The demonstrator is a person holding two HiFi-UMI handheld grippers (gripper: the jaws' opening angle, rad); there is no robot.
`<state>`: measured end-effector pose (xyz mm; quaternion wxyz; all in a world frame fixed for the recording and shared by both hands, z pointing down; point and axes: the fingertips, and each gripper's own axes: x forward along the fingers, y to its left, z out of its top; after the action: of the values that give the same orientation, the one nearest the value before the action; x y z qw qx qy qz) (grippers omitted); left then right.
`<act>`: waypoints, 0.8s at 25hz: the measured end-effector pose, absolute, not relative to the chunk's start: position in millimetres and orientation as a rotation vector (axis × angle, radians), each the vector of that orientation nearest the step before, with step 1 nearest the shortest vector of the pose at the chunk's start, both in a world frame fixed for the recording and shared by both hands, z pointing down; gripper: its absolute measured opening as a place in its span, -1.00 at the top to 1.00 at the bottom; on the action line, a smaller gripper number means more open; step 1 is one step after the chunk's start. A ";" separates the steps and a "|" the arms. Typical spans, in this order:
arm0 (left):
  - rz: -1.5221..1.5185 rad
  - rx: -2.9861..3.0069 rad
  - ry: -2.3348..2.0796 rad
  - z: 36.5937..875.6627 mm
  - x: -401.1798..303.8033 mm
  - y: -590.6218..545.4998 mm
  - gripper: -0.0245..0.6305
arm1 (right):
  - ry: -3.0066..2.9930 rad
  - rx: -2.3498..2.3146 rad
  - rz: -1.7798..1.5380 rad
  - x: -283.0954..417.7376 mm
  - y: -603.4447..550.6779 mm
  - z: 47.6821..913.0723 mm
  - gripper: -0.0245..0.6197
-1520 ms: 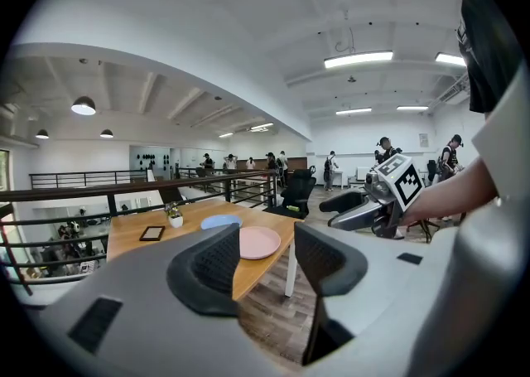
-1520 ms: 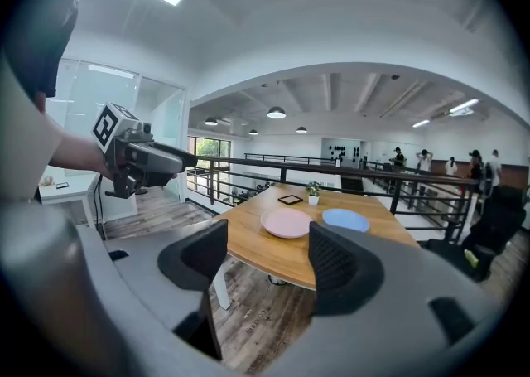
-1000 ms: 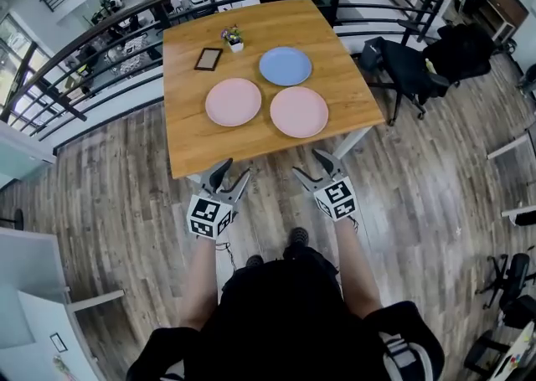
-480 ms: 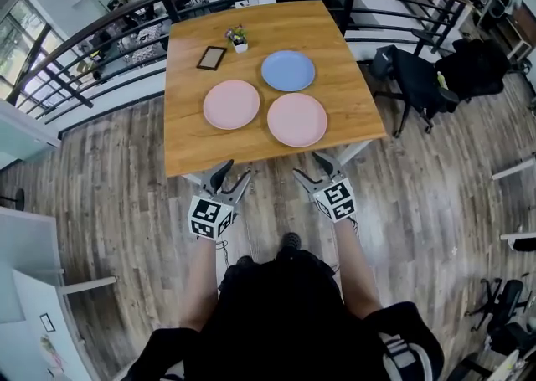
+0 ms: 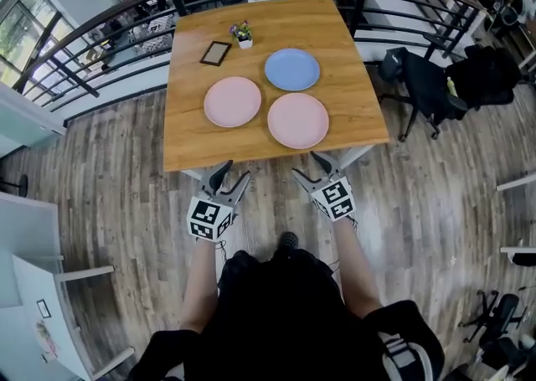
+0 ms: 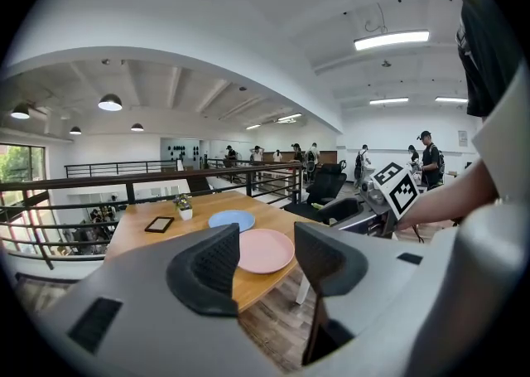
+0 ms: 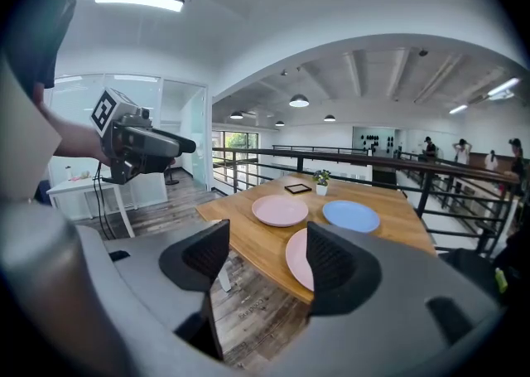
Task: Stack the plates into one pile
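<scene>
Wooden table [image 5: 188,132] on a grey plank floor [image 5: 109,178], black railing [image 5: 105,26] beyond. On my head view the left pink plate [image 5: 232,101], right pink plate [image 5: 298,120] and blue plate [image 5: 292,69] lie flat, separate. Left gripper view: my left claw [image 6: 267,243] is spread, holding nothing. Right gripper view: right claw [image 7: 267,255] likewise spread, short of the table.
</scene>
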<state>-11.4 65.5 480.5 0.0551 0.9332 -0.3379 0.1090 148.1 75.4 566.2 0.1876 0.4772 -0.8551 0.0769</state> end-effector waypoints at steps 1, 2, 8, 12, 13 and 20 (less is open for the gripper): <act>0.332 2.829 -1.030 482.4 -11.8 66.4 0.26 | -2.405 1.336 0.218 147.7 75.4 568.5 -0.01; 0.332 2.825 -1.033 484.0 -12.3 67.0 0.26 | -2.402 1.329 0.222 147.6 75.8 571.1 0.00; 0.316 2.812 -1.026 486.9 -15.4 62.9 0.26 | -2.372 1.319 0.247 147.3 75.3 578.8 0.00; 0.310 2.811 -0.990 489.7 -16.6 53.4 0.26 | -2.351 1.335 0.261 144.6 71.1 580.5 0.00; 0.312 2.815 -0.975 491.5 -16.7 49.8 0.26 | -2.343 1.345 0.264 144.5 68.9 581.8 0.00; 0.323 2.845 -0.852 500.9 -18.9 16.1 0.26 | -2.270 1.419 0.308 140.3 48.3 592.7 0.00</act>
<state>-18.9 16.1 500.9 0.0768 0.9495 -0.2843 0.1079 140.3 48.3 592.7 0.2218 0.5136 -0.8214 0.1115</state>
